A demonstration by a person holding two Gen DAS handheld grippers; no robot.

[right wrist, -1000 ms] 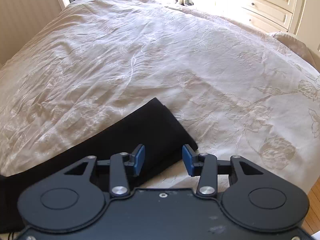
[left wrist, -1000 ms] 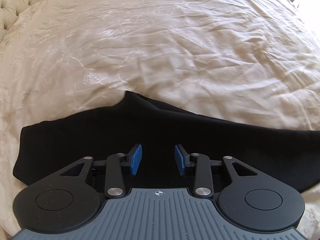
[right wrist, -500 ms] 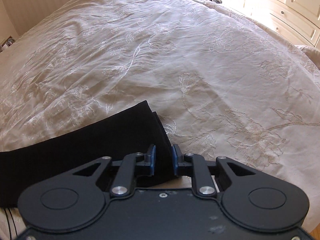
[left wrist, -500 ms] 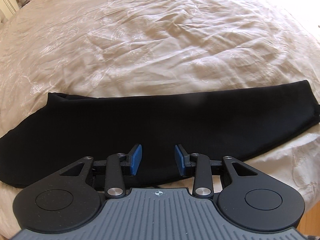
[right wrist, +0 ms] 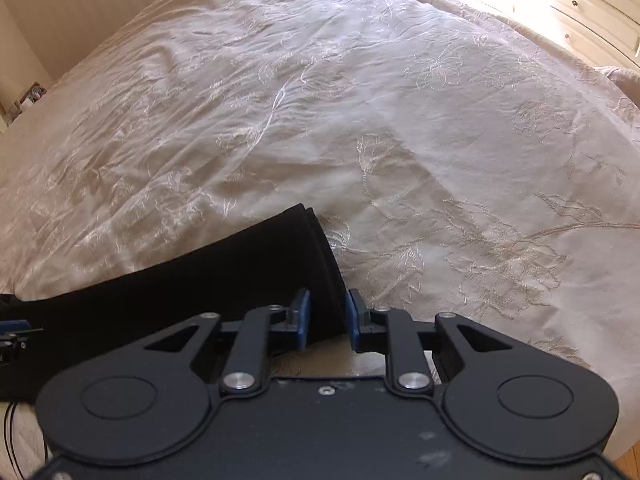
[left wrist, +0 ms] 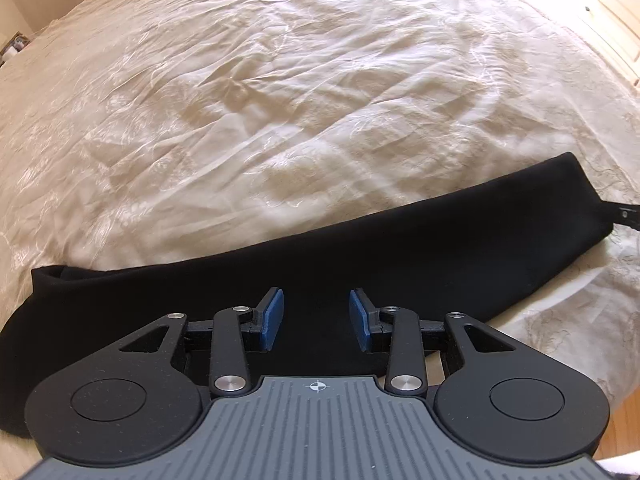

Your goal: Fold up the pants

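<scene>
Black pants lie in a long strip along the bed's near edge.
Left claw hangs released over mid-strip; right claw, opening, straddles the hem end unpinched; broad bare bedspread beyond.

The pants lie stretched along the near edge of the bed, from left to right. The left gripper is above their middle part. The right gripper is at their right end, its jaws opening with the end of the cloth between them. Drawers stand behind the bed, far right
</scene>
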